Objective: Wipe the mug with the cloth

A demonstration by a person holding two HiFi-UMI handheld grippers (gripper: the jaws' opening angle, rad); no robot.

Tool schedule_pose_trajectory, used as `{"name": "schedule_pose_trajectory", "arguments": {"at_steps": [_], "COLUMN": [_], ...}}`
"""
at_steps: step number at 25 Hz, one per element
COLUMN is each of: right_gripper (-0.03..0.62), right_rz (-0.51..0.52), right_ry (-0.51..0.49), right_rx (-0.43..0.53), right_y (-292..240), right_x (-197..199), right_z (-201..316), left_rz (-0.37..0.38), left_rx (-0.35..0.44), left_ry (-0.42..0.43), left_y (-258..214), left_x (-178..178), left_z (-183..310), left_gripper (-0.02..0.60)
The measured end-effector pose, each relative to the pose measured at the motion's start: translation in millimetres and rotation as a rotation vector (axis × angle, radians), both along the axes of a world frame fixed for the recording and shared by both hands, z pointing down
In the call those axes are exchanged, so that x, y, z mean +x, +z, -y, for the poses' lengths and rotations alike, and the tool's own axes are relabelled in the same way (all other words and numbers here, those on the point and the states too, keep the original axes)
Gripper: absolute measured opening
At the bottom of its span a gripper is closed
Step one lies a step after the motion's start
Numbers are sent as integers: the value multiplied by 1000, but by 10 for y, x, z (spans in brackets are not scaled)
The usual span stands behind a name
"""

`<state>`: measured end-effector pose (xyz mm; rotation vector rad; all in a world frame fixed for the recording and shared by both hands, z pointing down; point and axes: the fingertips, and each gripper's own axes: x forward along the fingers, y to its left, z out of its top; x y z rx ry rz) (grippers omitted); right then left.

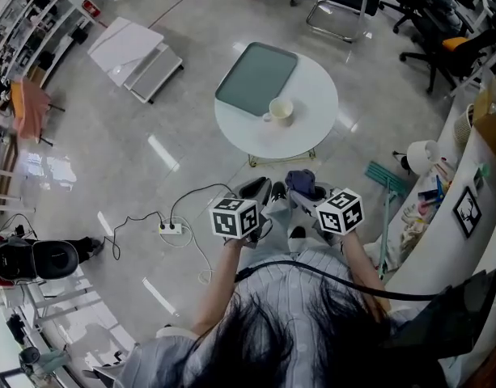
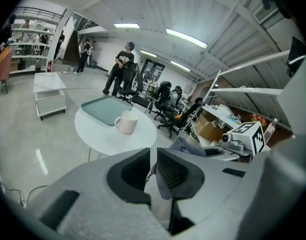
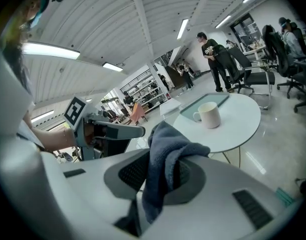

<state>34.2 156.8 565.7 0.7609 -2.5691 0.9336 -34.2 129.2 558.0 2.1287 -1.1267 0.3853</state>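
On the near side of the mug (image 1: 280, 110) and to its left, the left gripper (image 2: 153, 154) hangs over the floor, short of the round white worktop (image 1: 312, 87). Its fingers (image 2: 135, 172) stand almost together, and a corner of the dark blue cloth (image 1: 300, 182) lies in the narrow gap; I judge it nipped there, though a sliver of light shows above it.

Straight out from the mug toward the person, the bulk of the cloth bunches between the two grippers. To the mug's right on the same near side, the right gripper (image 3: 166, 156) has its fingers (image 3: 131, 174) clamped on a thick fold that spills over their tips.

The mug stands upright on the worktop, long axis vertical, handle turned to the left, touching or just beside the near edge of the teal tray (image 1: 256, 78). It lies dead ahead of both pairs of fingers and well apart from them. Neither gripper looks clearly nearer, but the right one carries most of the cloth, so reaching forward over the worktop's rim probably falls to it.

Counted: one mug, one cloth, one tray, one worktop, two grippers
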Motion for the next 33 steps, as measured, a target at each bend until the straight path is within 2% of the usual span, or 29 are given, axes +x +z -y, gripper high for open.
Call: {"name": "schedule_pose_trajectory", "arguments": {"at_steps": [9, 27, 33], "right_gripper": [80, 80, 80], "right_rz": [6, -5, -27], "right_ry": [-10, -9, -83], "right_rx": [14, 6, -15], "right_y": [-46, -4, 96], "right_x": [-57, -105, -310], "right_z": [-301, -391, -464], "left_rz": [5, 16, 7], "left_rx": [18, 17, -2], "left_ry": [32, 38, -42], "left_y": [-23, 11, 83], "left_x": [48, -17, -275], "left_z": [-258, -370, -515], "left_gripper": [54, 54, 54]}}
